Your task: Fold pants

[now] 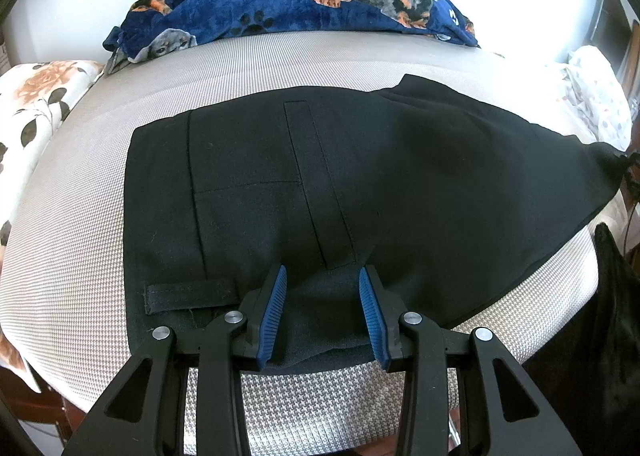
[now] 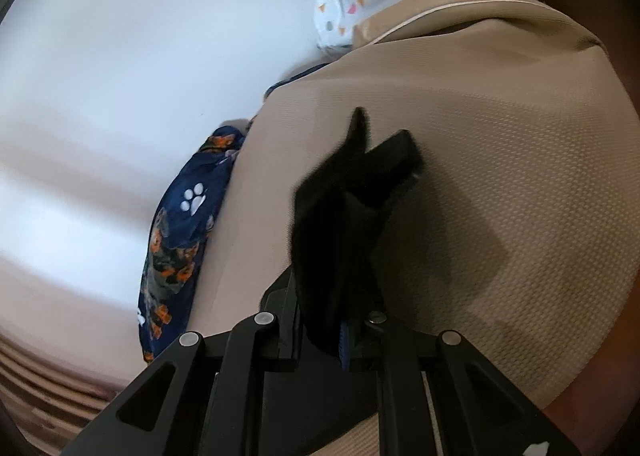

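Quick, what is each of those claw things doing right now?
Left gripper: open, over the black pants.
Right gripper: shut on the pants' black cloth.

Black pants (image 1: 360, 176) spread across beige houndstooth mattress cover (image 1: 80, 256), waistband end near camera, belt loop (image 1: 188, 296) lower left. Left gripper (image 1: 323, 276) over waistband edge, blue pads (image 1: 276, 304) parted, cloth between, not pinched. Far right end of pants raised off surface. Navy dog-print blanket (image 1: 280, 4) bunched behind. Floral pillow (image 1: 36, 104) left.
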`<state>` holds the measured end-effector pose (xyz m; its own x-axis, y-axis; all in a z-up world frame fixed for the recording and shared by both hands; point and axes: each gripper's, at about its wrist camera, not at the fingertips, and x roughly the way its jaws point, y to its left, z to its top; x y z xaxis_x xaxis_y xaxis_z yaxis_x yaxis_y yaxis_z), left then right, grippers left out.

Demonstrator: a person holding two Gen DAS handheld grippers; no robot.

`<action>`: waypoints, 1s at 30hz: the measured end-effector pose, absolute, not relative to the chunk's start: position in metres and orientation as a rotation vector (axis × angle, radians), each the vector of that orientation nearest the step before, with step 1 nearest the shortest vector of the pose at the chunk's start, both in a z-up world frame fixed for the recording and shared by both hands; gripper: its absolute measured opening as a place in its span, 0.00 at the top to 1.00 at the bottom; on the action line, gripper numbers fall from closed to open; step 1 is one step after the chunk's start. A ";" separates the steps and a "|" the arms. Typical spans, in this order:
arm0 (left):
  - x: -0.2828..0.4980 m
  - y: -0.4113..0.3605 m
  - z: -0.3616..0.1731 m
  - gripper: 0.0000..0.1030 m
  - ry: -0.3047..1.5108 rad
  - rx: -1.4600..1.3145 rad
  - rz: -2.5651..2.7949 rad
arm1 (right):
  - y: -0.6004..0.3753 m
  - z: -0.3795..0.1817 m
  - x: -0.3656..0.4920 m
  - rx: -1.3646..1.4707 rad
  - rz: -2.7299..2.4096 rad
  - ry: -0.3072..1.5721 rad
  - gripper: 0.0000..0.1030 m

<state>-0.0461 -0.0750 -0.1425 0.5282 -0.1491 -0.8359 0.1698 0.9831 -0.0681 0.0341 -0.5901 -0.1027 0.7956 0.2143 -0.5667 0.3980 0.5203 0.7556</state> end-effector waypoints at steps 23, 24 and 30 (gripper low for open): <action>-0.046 -0.076 -0.142 0.61 0.996 0.024 -0.192 | -0.484 -0.090 0.059 0.953 0.098 0.742 0.87; -0.046 -0.076 -0.142 0.61 0.996 0.023 -0.192 | -0.480 -0.092 0.061 0.956 0.109 0.749 0.87; -0.046 -0.075 -0.142 0.60 0.996 0.024 -0.193 | -0.439 -0.105 0.065 0.973 0.192 0.785 0.87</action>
<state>-0.0465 -0.0755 -0.1423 0.5278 -0.1504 -0.8359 0.1726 0.9827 -0.0678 0.0651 -0.4387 -0.1048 0.7147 0.4785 -0.5101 0.1886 0.5704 0.7994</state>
